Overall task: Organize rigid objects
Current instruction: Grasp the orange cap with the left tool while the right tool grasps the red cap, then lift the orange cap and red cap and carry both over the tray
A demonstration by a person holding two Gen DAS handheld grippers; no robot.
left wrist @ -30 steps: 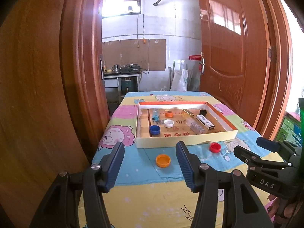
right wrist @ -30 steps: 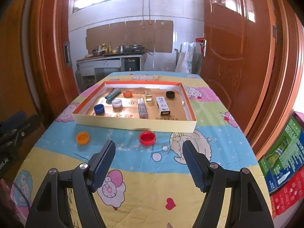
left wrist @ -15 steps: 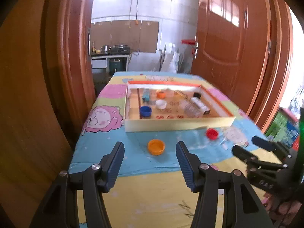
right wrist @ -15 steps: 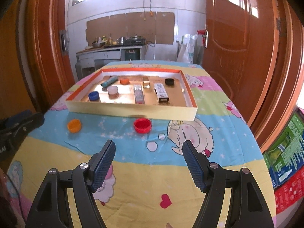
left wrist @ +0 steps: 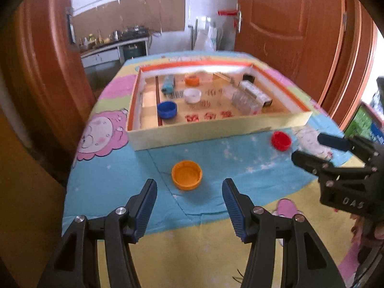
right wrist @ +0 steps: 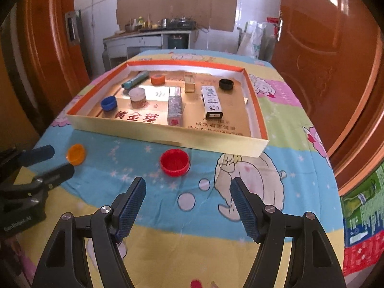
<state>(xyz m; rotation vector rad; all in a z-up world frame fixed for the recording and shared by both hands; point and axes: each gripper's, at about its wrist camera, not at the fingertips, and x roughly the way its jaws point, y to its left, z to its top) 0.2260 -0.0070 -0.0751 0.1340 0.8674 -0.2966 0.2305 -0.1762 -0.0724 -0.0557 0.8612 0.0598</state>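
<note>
Both of our grippers are dropping lower and closer to the table than a second ago, and the 2 loose caps are looming larger ahead of the fingers. We are holding the left gripper (left wrist: 189, 188) spread wide and gripping nothing, with the orange cap (left wrist: 187, 175) lying open side up on the blue band of the cartoon tablecloth (left wrist: 115, 172), just ahead of the gap between the tips. We are keeping the right gripper (right wrist: 188, 188) just as wide and just as empty, and the red cap (right wrist: 174, 162) is sitting open side up a little beyond its left finger, near the front wall of the shallow cardboard tray (right wrist: 168, 135). Inside that tray we are seeing a blue cap (right wrist: 108, 103), a white cap (right wrist: 137, 94), an orange cap at the back (right wrist: 158, 79), a black cap (right wrist: 226, 84), a teal tube (right wrist: 135, 79) and 2 long boxes (right wrist: 211, 101) lying flat. Neither loose cap is touching the tray or either gripper.
</note>
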